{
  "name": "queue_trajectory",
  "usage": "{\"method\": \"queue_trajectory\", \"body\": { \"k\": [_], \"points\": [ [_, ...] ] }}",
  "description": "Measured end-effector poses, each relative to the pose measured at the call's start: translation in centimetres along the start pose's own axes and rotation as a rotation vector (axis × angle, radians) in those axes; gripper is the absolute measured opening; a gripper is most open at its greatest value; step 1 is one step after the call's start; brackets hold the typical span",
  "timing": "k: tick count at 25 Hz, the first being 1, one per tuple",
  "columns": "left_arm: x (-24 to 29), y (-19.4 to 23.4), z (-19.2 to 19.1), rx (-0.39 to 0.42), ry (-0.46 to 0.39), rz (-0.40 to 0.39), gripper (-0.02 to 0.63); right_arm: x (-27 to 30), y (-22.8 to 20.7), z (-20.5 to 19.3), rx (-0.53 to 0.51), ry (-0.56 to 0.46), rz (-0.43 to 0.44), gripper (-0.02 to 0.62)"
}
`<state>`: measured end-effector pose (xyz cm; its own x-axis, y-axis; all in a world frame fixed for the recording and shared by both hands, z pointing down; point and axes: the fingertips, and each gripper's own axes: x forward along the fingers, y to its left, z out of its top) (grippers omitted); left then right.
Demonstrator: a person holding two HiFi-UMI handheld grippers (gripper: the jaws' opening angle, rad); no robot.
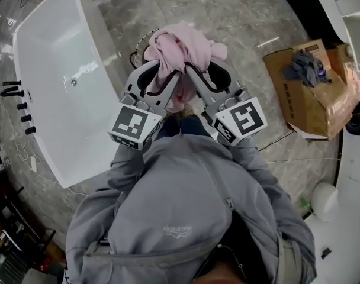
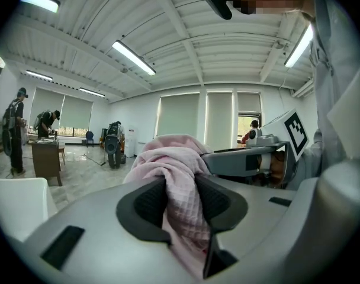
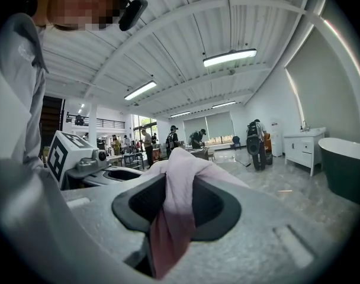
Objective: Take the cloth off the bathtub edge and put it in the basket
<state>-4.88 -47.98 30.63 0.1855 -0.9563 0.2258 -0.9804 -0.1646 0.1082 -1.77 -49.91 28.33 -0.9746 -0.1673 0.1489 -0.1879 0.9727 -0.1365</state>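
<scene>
- Your left gripper (image 2: 180, 203) has its jaws nearly closed, clamped on the pink cloth (image 1: 179, 45).
- Your right gripper (image 3: 177, 206) pinches the same cloth, just beside the left.
- The cloth bunches at 12 o'clock of both grippers, apart from the white bathtub (image 1: 55, 81) at its 9 o'clock.
- The basket (image 1: 138, 47) rim shows beside the cloth.

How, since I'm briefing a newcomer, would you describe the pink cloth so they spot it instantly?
From the white bathtub, look right to the left hand-held gripper and right hand-held gripper. The pink cloth is bunched between them, clamped by both. The other cloth, on the cardboard box, is grey.
</scene>
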Motion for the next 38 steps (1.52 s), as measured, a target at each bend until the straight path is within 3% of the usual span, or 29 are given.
{"method": "queue_trajectory", "body": {
  "k": [8, 18, 33, 38],
  "points": [
    [2.0, 2.1, -0.5, -0.051, 0.04, 0.092, 0.13, 2.3, -2.3, -0.7, 0.009, 0.051, 0.09, 0.121],
    [4.7, 5.3, -3.0, -0.075, 0.052, 0.107, 0.13, 6.1, -5.0, -3.3, 0.052, 0.085, 0.151, 0.121],
    [9.5, 12.2, -14.3, -0.16, 0.137, 0.139, 0.127, 13.6, -9.2, -14.8, 0.084, 0.225, 0.159, 0.121],
    [11.2, 14.2, -18.4, -0.17, 0.225, 0.133, 0.126, 15.8, -10.7, -19.0, 0.081, 0.307, 0.132, 0.121]
  ]
}}
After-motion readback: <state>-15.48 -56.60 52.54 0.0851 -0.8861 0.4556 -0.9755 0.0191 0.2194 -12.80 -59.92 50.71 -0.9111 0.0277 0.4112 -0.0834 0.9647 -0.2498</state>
